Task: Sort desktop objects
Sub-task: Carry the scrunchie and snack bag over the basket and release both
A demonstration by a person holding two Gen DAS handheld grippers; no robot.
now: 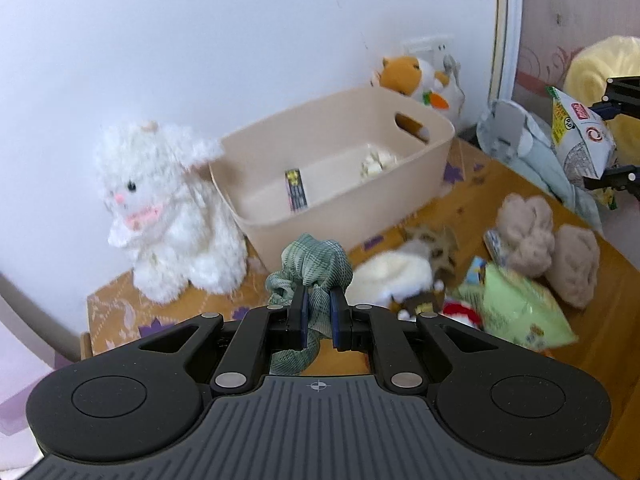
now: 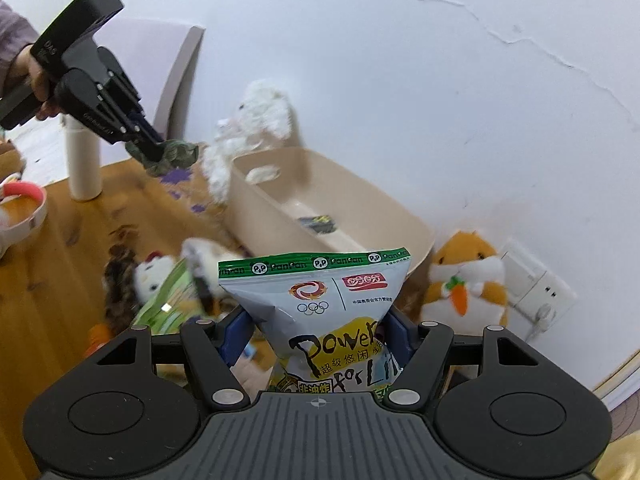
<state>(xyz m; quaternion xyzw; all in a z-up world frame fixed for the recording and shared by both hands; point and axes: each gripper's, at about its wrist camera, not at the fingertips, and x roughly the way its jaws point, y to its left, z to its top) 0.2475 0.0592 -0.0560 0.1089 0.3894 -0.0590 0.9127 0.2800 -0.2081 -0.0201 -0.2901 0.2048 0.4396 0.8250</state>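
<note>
Here, left wrist view: the left gripper (image 1: 319,312) has its jaws pinched nearly together on a green plaid cloth (image 1: 314,268), which bunches up ahead of the tips and trails back between the fingers; the tight squeeze suits something this thin and limp. Beyond the cloth, straight ahead, stands the beige bin (image 1: 340,168), holding a small dark packet (image 1: 296,191) and a pale crumpled item; the cloth hangs clear of the wooden table (image 1: 592,280), probably so it can pass over the bin's rim. Left of the tips sits a white plush rabbit (image 1: 168,208) against the bin's wall. To the right lie a light green snack pack (image 1: 516,312) and two tan plush pieces, unsorted. Far right, the snack bag (image 1: 580,136) shows between dark jaws. Right wrist view: the right gripper (image 2: 318,332) stands moderately wide, blue pads pressing the flanks of the snack bag (image 2: 320,300), held upright by its puffed body, likely to avoid crushing it. The bin (image 2: 344,208) lies ahead past the bag's top; an orange hamster plush (image 2: 468,280) sits to the right. Upper left, the left gripper (image 2: 158,148) carries the cloth (image 2: 172,152) above the table, toward the bin's near end.
</note>
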